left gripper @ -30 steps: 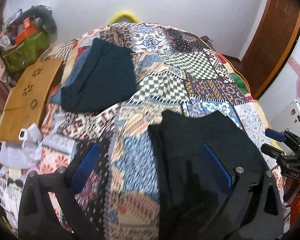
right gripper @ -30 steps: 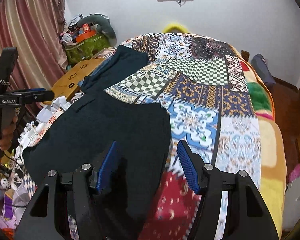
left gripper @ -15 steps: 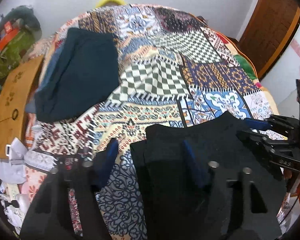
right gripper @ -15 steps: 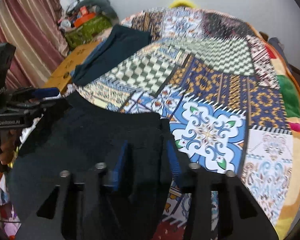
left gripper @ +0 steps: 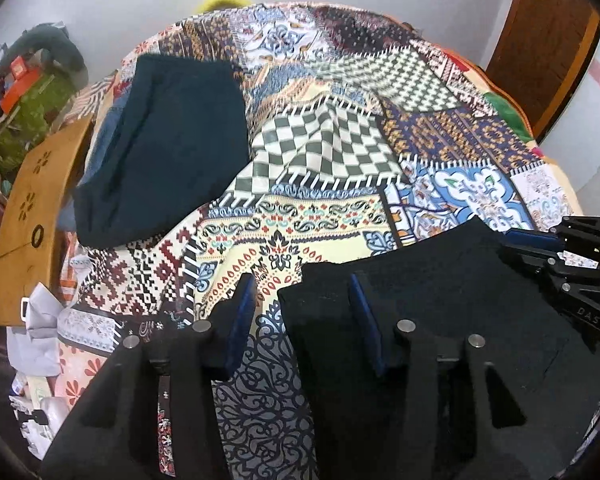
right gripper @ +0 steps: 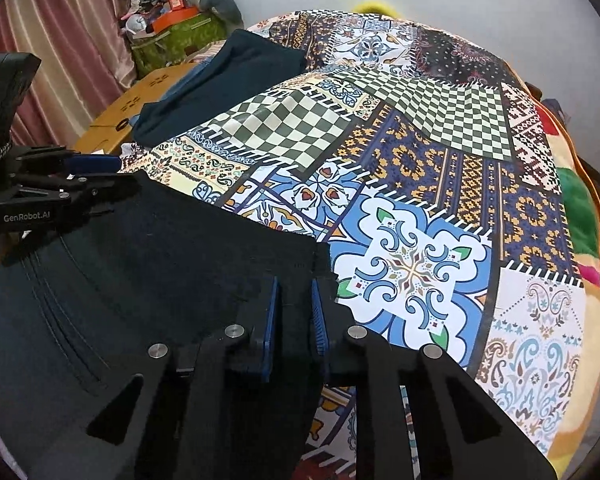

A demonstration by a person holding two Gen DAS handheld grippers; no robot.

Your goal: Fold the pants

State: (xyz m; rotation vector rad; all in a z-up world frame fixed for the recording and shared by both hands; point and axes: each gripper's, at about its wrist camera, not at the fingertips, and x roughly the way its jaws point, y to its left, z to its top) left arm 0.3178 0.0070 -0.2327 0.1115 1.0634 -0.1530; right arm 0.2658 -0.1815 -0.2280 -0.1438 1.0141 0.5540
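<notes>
Both grippers' jaws have just been closing on the black pants (right gripper: 148, 280), right gripper (right gripper: 294, 316) now pinching their 3 o'clock corner and left gripper (left gripper: 300, 312) still gaping around the 9 o'clock edge, readying the lift

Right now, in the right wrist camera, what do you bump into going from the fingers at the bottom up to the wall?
right gripper closed on the black pants → blue-and-white flower patch → green checkered patch → folded dark teal garment → yellow thing at the bed's far edge.
</notes>
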